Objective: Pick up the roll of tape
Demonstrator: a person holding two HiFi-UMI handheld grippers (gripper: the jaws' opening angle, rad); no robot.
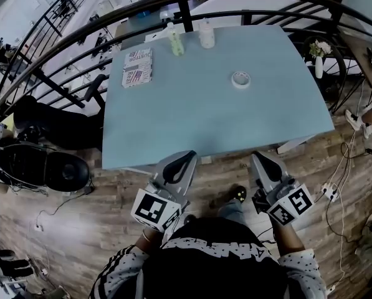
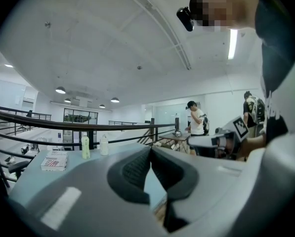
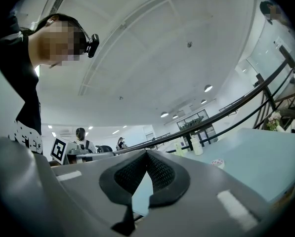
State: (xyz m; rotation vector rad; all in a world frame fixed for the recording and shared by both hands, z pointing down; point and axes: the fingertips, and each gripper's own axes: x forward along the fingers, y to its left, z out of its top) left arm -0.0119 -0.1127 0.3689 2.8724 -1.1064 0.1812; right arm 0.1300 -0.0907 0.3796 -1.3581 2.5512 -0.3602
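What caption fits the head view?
Left hand-held gripper and right hand-held gripper, both shut, face a table with a roll of tape.

Top: the person is wearing a black top [image 1: 214, 273] with a band of white lettering across the shoulders.
Sleeves: the black sleeves [image 1: 300, 268] are showing small white dots.
Left gripper: the grey, smooth-shelled plastic left gripper [image 1: 187, 156] [image 2: 150, 151] is carrying black ribbed pads [image 2: 135, 169] and a pale rectangular strip [image 2: 61, 209].
Right gripper: the matching grey right gripper [image 1: 258, 157] [image 3: 147, 154] is showing the same black pads and strip.
Marker cubes: each is bearing a white marker cube [image 1: 156, 209] printed with black squares.
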